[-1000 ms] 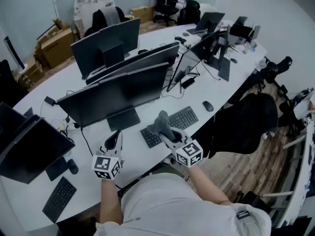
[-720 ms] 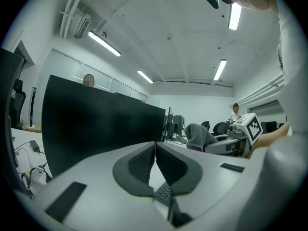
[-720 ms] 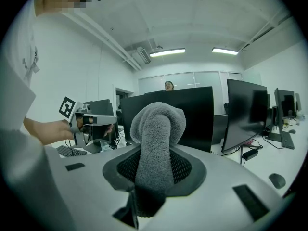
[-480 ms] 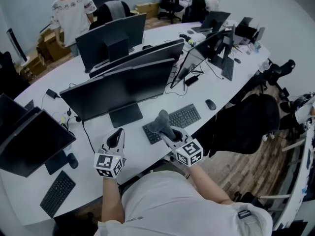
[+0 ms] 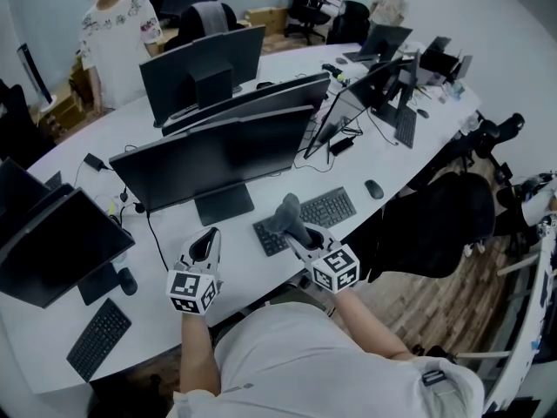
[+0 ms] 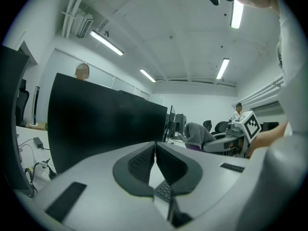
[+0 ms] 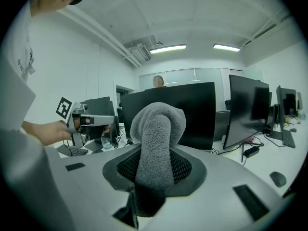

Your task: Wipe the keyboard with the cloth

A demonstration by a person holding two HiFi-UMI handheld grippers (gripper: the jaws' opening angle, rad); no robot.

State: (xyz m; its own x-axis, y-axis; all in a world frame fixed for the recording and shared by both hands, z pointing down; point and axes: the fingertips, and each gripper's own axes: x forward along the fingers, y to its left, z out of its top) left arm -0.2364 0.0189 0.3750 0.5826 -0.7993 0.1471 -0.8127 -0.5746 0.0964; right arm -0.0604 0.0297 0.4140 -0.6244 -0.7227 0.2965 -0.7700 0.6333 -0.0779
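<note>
Above keyboard [image 5: 329,208], as before: right gripper [image 5: 294,230] tight on cloth [image 5: 283,211], left gripper [image 5: 206,240] seemingly closed.

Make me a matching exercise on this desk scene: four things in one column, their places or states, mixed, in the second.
1 grey cloth
2 left hand-held gripper
3 keyboard
4 computer mouse

a shut, empty
b on the desk, right of the keyboard
c clamped in the right hand-held gripper
d in front of the monitor

Pairs: 1-c, 2-a, 3-d, 4-b
</note>
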